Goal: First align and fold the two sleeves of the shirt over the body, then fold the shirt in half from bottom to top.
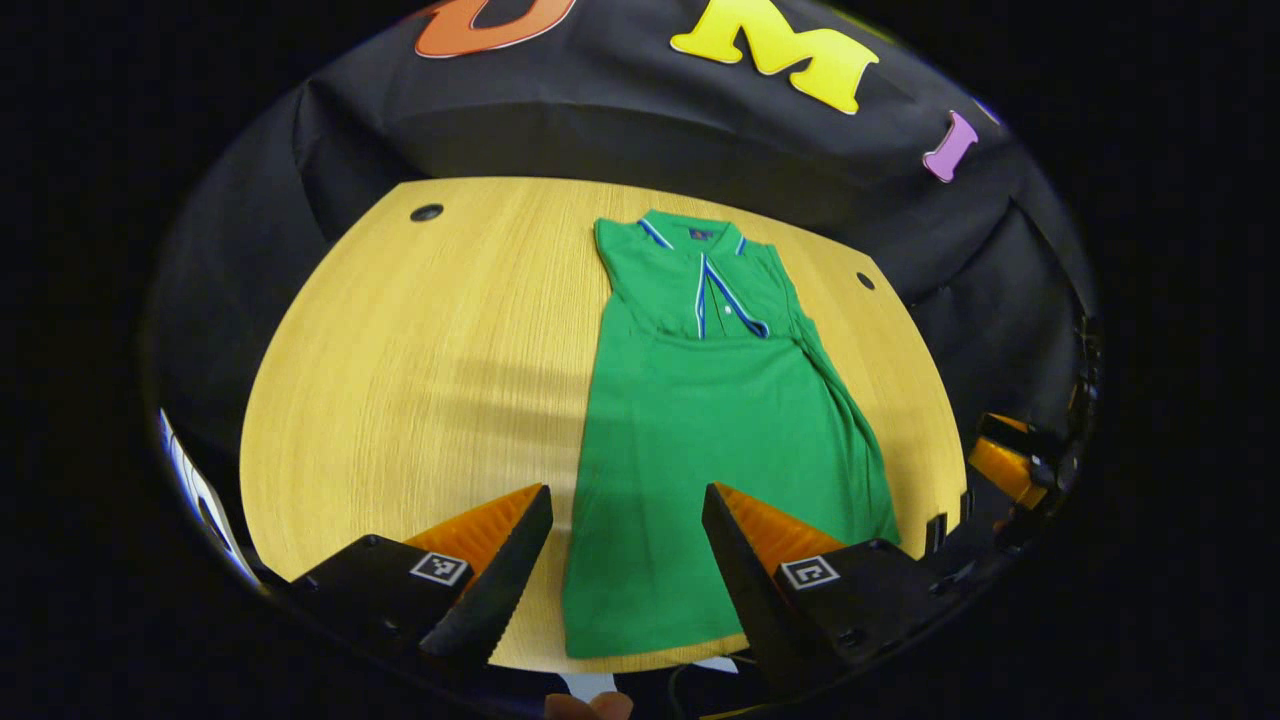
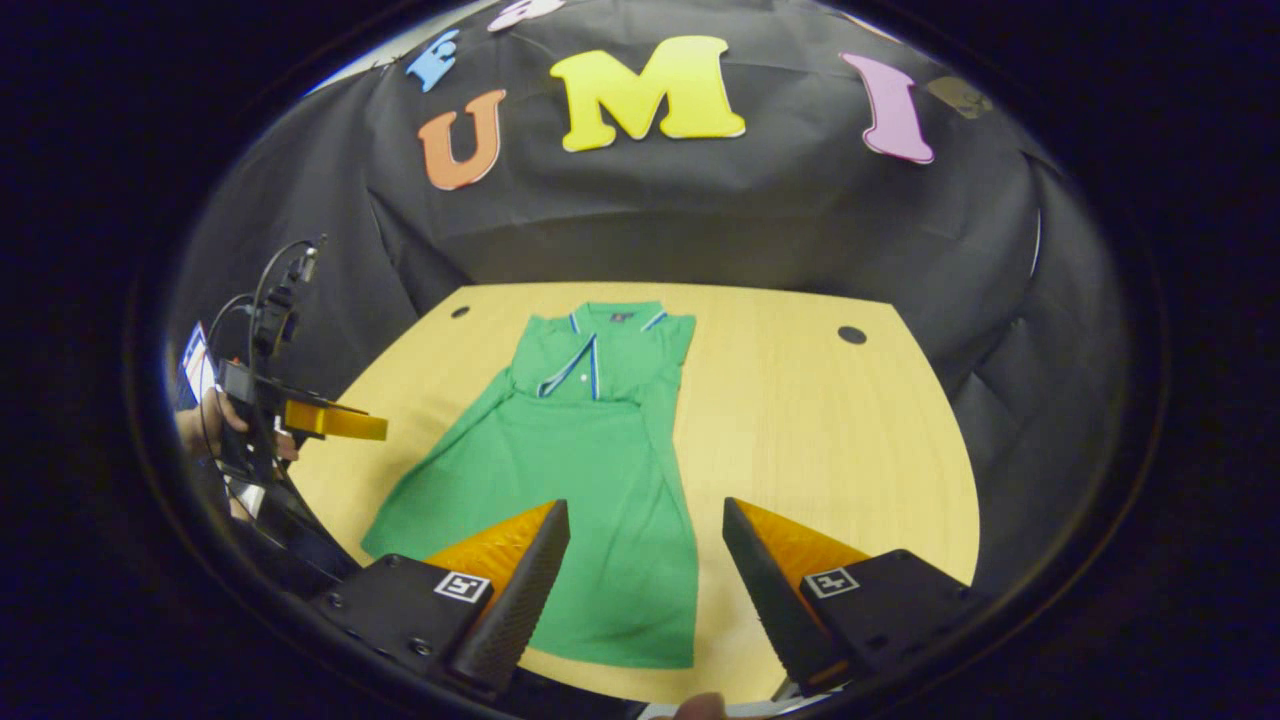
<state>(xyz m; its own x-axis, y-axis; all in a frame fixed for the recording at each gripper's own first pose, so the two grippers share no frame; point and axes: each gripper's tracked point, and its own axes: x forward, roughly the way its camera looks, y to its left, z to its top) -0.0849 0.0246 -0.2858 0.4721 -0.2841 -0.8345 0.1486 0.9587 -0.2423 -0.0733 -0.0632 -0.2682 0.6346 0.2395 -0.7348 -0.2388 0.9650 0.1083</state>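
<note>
Looking along the left claw (image 1: 625,545) in the left gripper view, the green shirt (image 1: 720,440) lay flat on the wooden bench (image 1: 420,380), its long axis running straight away from the camera, collar (image 1: 695,235) at the far end and hem (image 1: 650,640) nearest. The sleeves appeared already folded over the body, leaving a narrow strip. The claw's jaws stood wide apart and held nothing, straddling the hem's left part from above the near bench edge. Off to the right edge, part of the other claw (image 1: 1010,465) showed beside the bench.

In the right gripper view, the right claw (image 2: 645,560) likewise stood wide and empty, the shirt (image 2: 590,470) ahead and slightly left, its hem (image 2: 620,650) close below the fingers. The left claw (image 2: 335,420), held by a hand (image 2: 205,425), hovered at the bench's left side. Both claws seemed about equally near the hem, so the bottom-to-top fold probably called for each taking a hem corner.
</note>
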